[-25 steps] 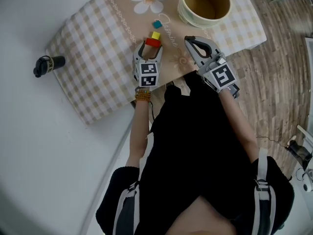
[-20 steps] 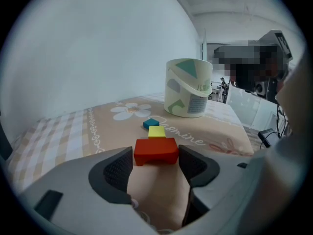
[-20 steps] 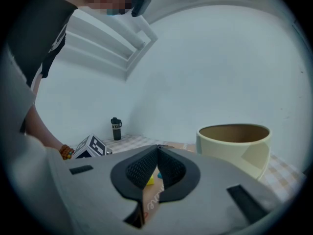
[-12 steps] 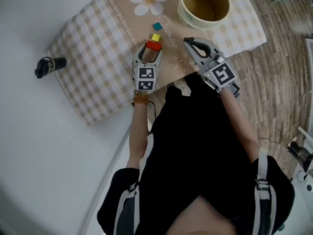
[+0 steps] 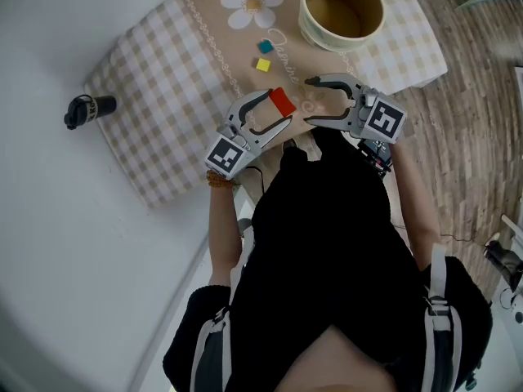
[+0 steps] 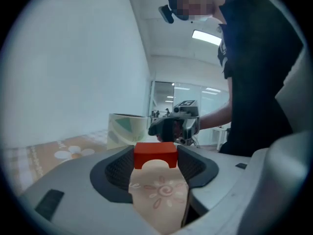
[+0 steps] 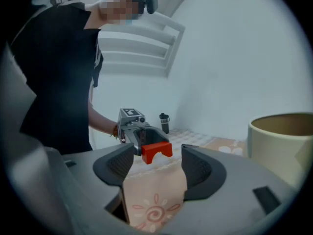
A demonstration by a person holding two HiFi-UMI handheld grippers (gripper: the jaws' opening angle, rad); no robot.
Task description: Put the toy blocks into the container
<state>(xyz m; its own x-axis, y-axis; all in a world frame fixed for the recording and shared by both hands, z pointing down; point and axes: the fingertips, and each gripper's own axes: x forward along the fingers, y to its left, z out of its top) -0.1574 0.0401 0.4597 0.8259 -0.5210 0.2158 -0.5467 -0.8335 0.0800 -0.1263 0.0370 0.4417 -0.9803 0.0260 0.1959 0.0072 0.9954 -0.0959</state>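
Red block point(image 5: 282, 100), arch-shaped, is clamped between the pads of the left gripper point(image 5: 276, 109), up off the cloth point(image 5: 163, 80) and in front of the person's body. A second ago it lay on the cloth touching the yellow block point(image 5: 262, 65), with that gripper's jaws standing around it. They have just been closing and now press on its two sides. The gripper has since lifted and swung round to point across towards the right gripper point(image 5: 308, 100).

The right gripper was clenched and aimed up the cloth a second ago. It has turned to face the left one and its jaws have just been opening: they stand wide, with nothing between the pads, and the red block sits just beyond their tips.

Three blocks in all: one red, held; one yellow and one teal block point(image 5: 265, 45), both on the cloth and close together, where they were before. One cream container point(image 5: 303, 11) stands at the far end of the cloth, holding none of them. One black bottle point(image 5: 90, 109) lies on the white table point(image 5: 65, 219), well apart from the cloth
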